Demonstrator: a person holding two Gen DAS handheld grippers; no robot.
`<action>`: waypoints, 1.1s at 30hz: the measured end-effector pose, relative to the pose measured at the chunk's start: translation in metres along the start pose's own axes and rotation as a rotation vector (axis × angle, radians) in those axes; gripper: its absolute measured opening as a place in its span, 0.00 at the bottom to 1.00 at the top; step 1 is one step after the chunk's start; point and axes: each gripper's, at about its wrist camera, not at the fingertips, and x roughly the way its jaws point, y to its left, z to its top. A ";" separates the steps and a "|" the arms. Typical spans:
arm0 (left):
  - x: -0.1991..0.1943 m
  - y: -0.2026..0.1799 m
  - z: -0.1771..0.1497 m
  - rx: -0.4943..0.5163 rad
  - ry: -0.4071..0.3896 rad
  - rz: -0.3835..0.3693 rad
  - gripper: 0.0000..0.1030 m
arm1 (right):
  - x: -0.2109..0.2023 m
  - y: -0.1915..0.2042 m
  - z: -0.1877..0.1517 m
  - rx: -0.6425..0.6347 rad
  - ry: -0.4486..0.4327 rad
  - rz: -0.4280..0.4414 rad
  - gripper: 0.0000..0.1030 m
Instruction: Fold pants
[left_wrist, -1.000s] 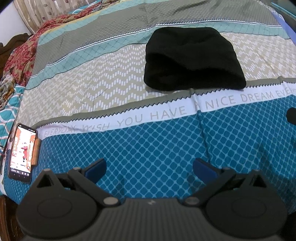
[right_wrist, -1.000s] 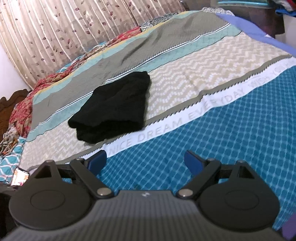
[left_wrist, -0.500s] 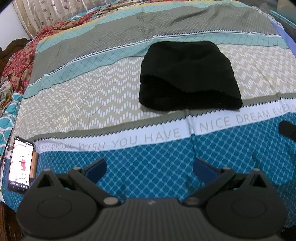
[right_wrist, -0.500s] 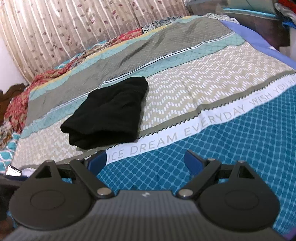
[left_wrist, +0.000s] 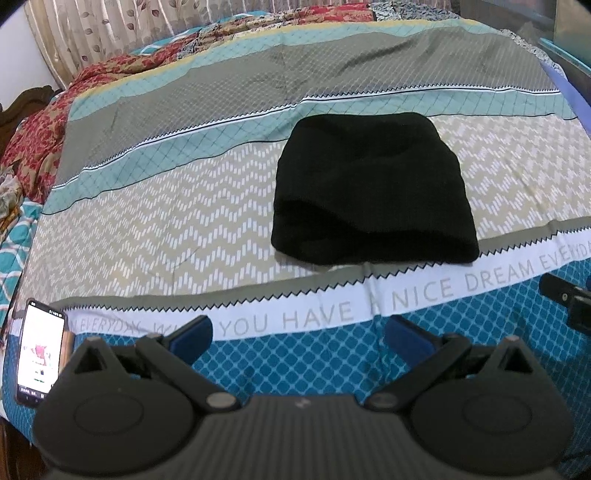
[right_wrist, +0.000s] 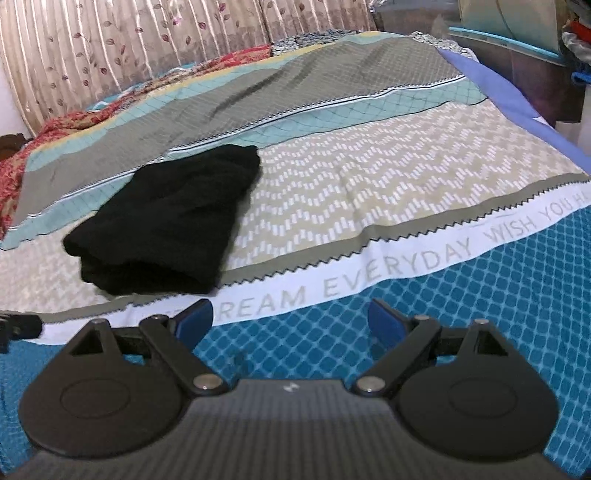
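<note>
The black pants lie folded into a compact bundle on the striped bedspread, on its beige zigzag band. They also show in the right wrist view, at the left. My left gripper is open and empty, over the blue diamond band, well short of the pants. My right gripper is open and empty, near the white lettered band, to the right of the pants. Part of the right gripper shows at the right edge of the left wrist view.
A phone with a lit screen lies at the bed's near left edge. Crumpled red floral bedding lies at the far left. A curtain hangs behind the bed. Furniture with a teal edge stands at the right.
Both grippers have drawn back and tilted up, so the pants sit lower in each view. The pants have not moved. Both grippers stay open.
</note>
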 end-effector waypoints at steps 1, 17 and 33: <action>0.000 0.000 0.001 0.001 -0.002 0.000 1.00 | 0.001 -0.001 0.001 0.004 0.000 -0.003 0.90; -0.001 -0.002 0.008 -0.011 -0.014 -0.010 1.00 | -0.014 0.010 0.009 -0.013 -0.024 0.062 0.90; -0.003 0.001 0.009 -0.025 -0.028 -0.021 1.00 | -0.019 0.024 0.013 -0.046 -0.033 0.079 0.90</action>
